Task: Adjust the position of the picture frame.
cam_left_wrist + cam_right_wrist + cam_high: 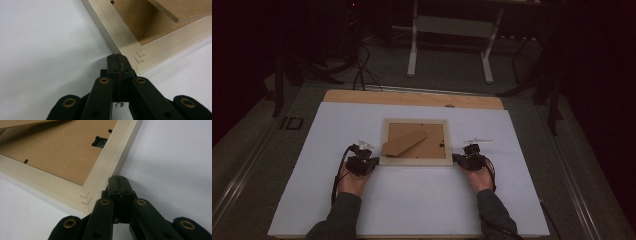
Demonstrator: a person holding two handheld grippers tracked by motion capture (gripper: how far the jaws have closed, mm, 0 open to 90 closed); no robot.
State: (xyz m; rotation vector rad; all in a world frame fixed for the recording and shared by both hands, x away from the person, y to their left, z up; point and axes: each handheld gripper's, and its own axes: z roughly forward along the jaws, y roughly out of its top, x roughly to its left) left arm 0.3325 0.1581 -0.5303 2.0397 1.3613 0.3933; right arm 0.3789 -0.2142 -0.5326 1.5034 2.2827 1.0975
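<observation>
A big flat counter [412, 210] has a smooth white sheet over it, and a strip of light wood shows along its far edge. In the middle of the counter, a bit nearer the far edge, lies a picture frame [416, 161] with its back side up. The frame is a rectangle made of pale, smooth wood, and little metal staples hold its corners together. Inside the frame sits a brown backing board [432, 145] that looks like rough pressed card. A brown stand flap [404, 141] with a pointed end lies slanted across the board. Small black clips [99, 141] sit along the inner edge of the frame. The left tongs [373, 161] are black and hard, and they rest at the frame's near left corner, with their tip just at the wood. The right tongs [457, 159] are at the near right corner, right beside the wood. Both tongs are pressed together with nothing between them.
</observation>
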